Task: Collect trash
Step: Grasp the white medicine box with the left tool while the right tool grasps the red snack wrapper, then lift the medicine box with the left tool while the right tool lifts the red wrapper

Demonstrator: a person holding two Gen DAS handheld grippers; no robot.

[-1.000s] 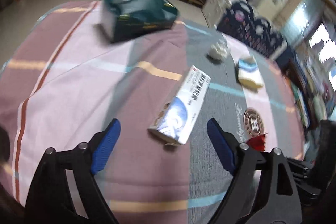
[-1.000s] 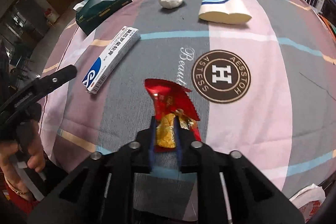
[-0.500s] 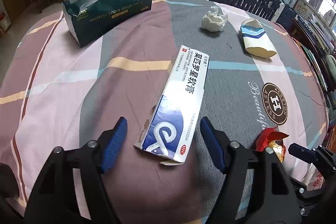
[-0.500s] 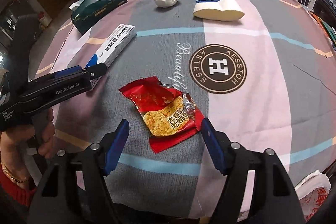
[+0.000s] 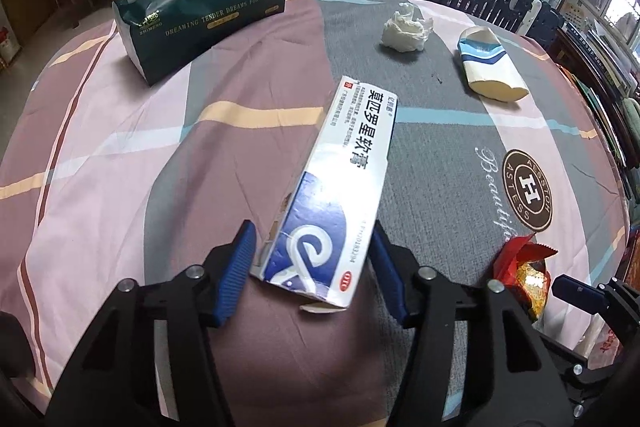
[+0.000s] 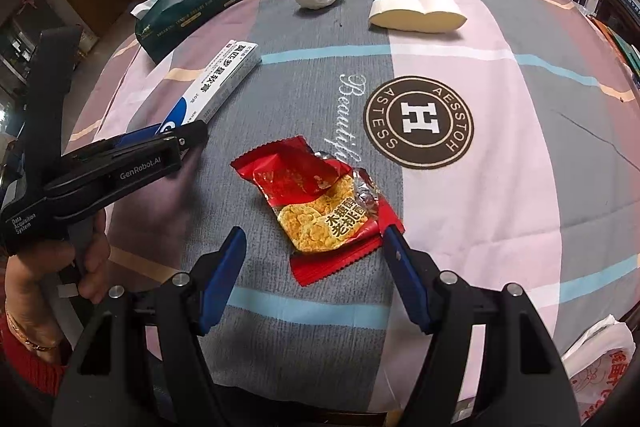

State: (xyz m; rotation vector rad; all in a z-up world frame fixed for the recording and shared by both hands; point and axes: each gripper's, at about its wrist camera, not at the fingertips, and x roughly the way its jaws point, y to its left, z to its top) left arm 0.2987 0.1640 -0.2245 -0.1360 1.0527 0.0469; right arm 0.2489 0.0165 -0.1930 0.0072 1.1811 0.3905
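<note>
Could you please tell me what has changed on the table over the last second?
The right gripper let go of the red snack wrapper, which now lies flat between its open jaws. The left gripper moved in around the blue-and-white ointment box, its jaws closing without clamping yet. The green tissue pack, crumpled white tissue and flattened paper cup stayed put.

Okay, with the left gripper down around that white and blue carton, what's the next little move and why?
Probably close the left gripper the rest of the way. Its jaws have just been closing and now flank the near end of the long white and blue cardboard carton, with small gaps still showing at both blue pads, so nothing is gripped yet.
</note>
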